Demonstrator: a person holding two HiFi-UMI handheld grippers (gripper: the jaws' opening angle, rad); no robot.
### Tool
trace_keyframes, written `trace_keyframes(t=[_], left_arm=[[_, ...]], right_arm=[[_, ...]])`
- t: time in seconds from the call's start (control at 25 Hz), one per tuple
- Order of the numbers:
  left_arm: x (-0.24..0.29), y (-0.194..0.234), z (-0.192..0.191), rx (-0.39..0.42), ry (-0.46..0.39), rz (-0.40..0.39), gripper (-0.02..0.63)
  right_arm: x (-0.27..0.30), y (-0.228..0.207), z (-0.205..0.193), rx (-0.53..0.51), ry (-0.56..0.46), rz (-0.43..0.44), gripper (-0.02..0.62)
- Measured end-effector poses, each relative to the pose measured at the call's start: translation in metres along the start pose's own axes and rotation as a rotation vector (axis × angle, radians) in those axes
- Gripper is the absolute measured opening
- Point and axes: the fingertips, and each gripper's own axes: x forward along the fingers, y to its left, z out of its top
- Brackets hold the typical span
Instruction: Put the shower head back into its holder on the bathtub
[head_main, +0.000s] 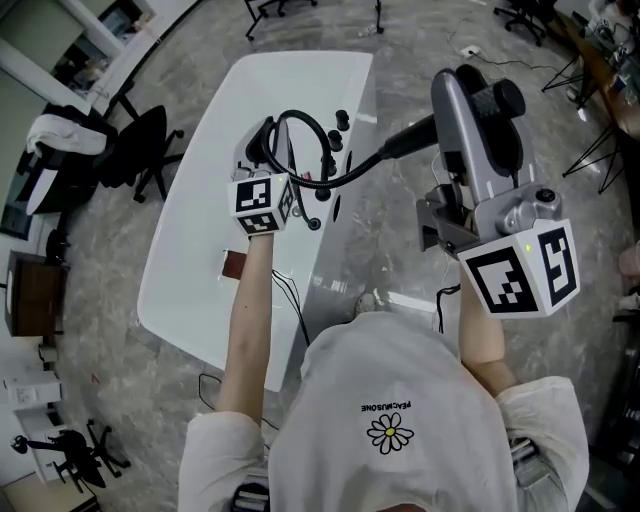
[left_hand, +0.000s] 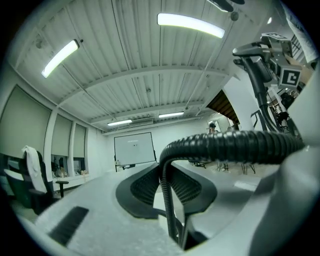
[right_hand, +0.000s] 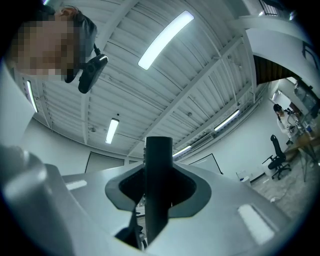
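The person's left arm (head_main: 245, 330) reaches straight out in front, bare to the sleeve. It holds the left gripper (head_main: 264, 150) over the white bathtub (head_main: 200, 240), near the middle of the tub's right edge. The right arm (head_main: 482, 345) is bent and stays closer to the body. The right gripper (head_main: 455, 115) is out past the tub's right edge, over the grey floor. It looks big because it is close to the head camera. In the left gripper view, the left gripper (left_hand: 167, 185) has its jaws squeezed tight on the black bumpy hose (left_hand: 225, 147). The hose comes up between the jaws and then bends over to the right. In the right gripper view, the right gripper (right_hand: 159, 187) has its jaws squeezed on the smooth dark handle (right_hand: 159, 170) of the shower head, which stands straight up between them. From the head view, the shower head (head_main: 500, 100) is in the air, off the tub. It lies sideways, with its round black end pointing right, away from the tub. The hose (head_main: 330, 180) leaves its other end, runs left and makes a loop by the left gripper. Small black knobs (head_main: 340, 122) sit on the tub's right edge near the far corner.
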Motion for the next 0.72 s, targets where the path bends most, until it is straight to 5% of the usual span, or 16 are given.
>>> trace_keyframes(t=[0.4, 0.72], left_arm=[[-0.019, -0.019, -0.196, -0.208, 0.357, 0.039, 0.061], [-0.056, -0.051, -0.274, -0.266, 0.516, -0.027, 0.109]], right_arm=[[0.035, -0.009, -0.045, 0.035, 0.101, 0.037, 0.110], [0.064, 0.014, -0.082, 0.073, 0.179, 0.092, 0.110]])
